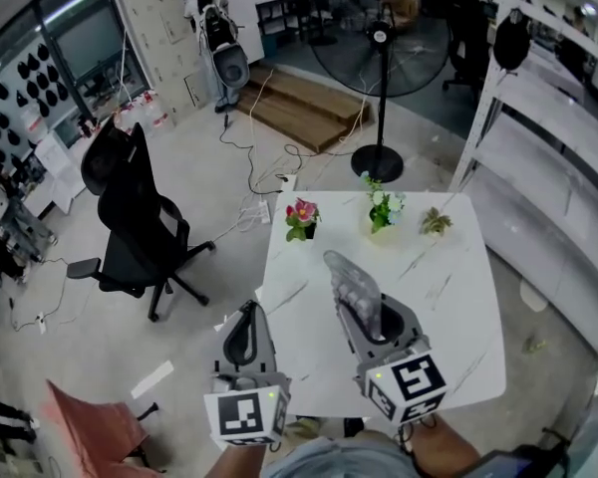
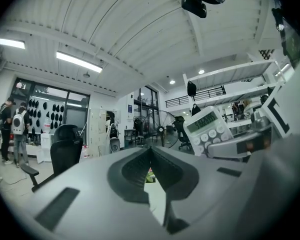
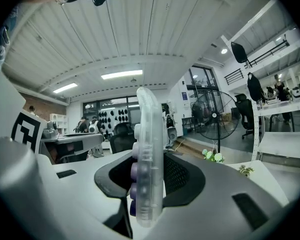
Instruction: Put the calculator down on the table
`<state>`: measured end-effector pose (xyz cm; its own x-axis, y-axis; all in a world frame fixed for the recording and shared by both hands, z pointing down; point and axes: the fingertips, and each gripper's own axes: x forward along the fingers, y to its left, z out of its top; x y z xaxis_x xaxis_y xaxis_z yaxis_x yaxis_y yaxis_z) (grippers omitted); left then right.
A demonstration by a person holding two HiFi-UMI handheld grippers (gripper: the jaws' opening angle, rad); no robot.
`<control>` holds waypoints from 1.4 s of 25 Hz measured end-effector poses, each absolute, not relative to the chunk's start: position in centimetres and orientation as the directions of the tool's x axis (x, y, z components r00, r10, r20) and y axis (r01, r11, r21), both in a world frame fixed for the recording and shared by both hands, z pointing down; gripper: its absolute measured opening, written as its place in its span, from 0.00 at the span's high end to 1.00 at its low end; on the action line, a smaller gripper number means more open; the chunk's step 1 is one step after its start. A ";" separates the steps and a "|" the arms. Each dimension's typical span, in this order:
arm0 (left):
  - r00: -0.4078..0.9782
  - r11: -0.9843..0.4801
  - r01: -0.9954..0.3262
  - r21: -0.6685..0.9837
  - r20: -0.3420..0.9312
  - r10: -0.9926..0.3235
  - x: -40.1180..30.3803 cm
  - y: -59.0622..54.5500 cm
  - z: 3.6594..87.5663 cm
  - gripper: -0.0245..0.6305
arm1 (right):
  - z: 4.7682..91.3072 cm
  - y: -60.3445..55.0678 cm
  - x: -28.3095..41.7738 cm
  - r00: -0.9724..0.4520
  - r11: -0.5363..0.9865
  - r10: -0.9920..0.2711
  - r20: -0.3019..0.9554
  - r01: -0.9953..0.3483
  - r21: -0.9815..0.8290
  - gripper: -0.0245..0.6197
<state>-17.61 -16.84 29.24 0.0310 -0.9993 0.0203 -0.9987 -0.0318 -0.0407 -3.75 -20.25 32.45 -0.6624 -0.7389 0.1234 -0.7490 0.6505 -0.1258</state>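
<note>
Item: calculator (image 1: pixel 357 292), one unit, clear translucent casing with rounded purple keys (image 3: pixel 135 171) and a grey display at the top end. Location: off the surface, carried edge-up above the near left part of the tabletop (image 1: pixel 448 297), which is white and marble-patterned. Holder: right gripper (image 1: pixel 364 319), jaws about half apart and pressed on the front and back faces at the lower, keypad end; the display end stands free above the jaws. Second tool: left gripper (image 1: pixel 245 332), just left of the near left corner, jaws brought together with nothing between them. Also on the surface: three small potted plants (image 1: pixel 383 207) in a row along the far edge, well apart from the calculator. Handling, as judged: light, stiff moulded plastic that will not flex in the grip. The smooth casing is probably slippery, and the keys give under a pad, so the present hold may pivot if tilted sharply. The display window is the likeliest part to scratch or crack. Best hold: across the thickness on the plain side margins near mid-length, clear of keys and window.
</note>
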 end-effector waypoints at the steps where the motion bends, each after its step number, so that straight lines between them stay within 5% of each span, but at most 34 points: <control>1: 0.025 -0.026 -0.999 -0.037 0.026 -0.999 -18.2 -17.1 29.3 0.95 | 32.6 -20.5 -4.2 -0.662 0.650 -0.738 0.129 -0.750 -0.126 0.74; 35: 0.106 -0.105 -0.994 0.014 0.237 -0.966 -25.0 -23.4 40.1 0.95 | 50.8 -24.4 -9.3 -0.529 0.496 -0.673 0.517 -0.841 -0.215 0.74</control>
